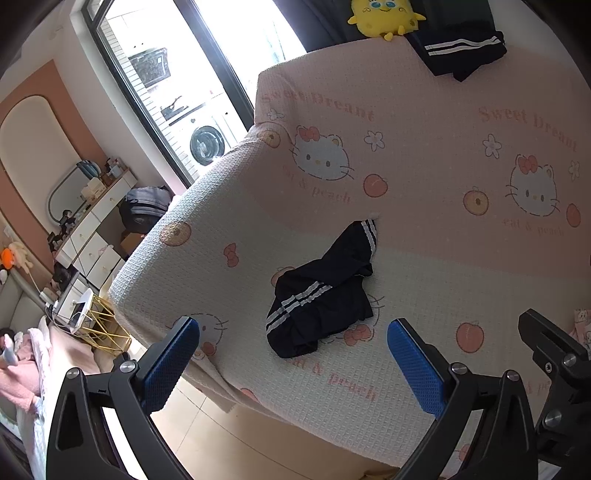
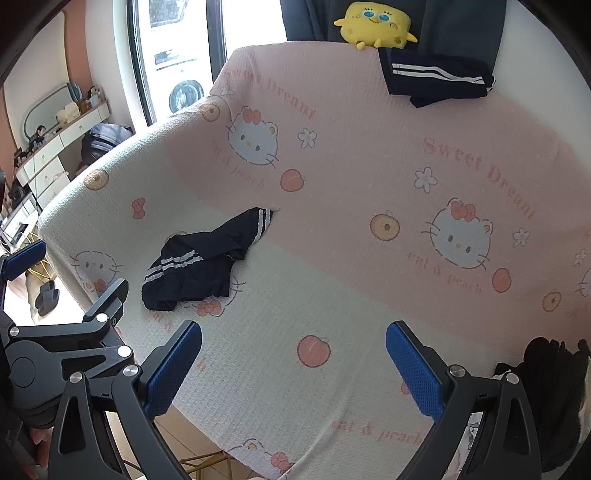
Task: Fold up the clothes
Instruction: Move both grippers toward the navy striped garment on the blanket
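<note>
A crumpled black garment with white stripes (image 1: 321, 291) (image 2: 201, 264) lies loose on the seat of a sofa covered by a pink and white cartoon-cat blanket (image 1: 424, 184) (image 2: 351, 280). A second black striped garment (image 1: 463, 48) (image 2: 436, 77) lies folded on top of the backrest. My left gripper (image 1: 293, 356) hangs open just in front of the crumpled garment, above the seat's front edge, holding nothing. My right gripper (image 2: 293, 363) is open over the bare seat, to the right of that garment. The left gripper's body (image 2: 70, 343) shows at the right wrist view's left edge.
A yellow plush toy (image 1: 384, 16) (image 2: 375, 24) sits on the backrest beside the folded garment. A dark pile of clothes (image 2: 550, 391) lies at the seat's right end. A dresser with a mirror (image 1: 92, 229), a gold wire stand (image 1: 103, 328) and a window with a washing machine (image 1: 207, 144) stand to the left.
</note>
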A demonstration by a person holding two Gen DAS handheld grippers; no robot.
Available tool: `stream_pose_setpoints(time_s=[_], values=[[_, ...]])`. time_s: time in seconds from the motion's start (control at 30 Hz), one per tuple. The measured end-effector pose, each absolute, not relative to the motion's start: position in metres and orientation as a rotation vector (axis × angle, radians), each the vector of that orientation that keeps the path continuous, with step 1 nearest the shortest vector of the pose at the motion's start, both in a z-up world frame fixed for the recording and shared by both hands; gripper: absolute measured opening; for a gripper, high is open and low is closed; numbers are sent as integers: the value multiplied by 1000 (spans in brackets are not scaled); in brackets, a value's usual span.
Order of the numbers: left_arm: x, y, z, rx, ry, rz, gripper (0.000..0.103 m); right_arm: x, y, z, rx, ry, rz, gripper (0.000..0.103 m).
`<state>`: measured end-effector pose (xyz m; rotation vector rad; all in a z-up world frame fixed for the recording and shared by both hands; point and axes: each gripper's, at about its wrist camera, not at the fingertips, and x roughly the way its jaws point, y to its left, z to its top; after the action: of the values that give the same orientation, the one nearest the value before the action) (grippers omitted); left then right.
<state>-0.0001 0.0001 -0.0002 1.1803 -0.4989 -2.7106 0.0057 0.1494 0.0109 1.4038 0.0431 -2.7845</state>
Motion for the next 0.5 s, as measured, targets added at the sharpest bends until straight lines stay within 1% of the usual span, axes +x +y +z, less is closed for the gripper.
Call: stream_pose_setpoints(time_s=[0.3,0.5], values=[[-1,3,-5,1213,-486,-2721,103,0,151,4,1410,26,-2788,100],[-16,1,-16,1253,-474,-2721,103,-17,153,-10,1480,-48,-2757,100]])
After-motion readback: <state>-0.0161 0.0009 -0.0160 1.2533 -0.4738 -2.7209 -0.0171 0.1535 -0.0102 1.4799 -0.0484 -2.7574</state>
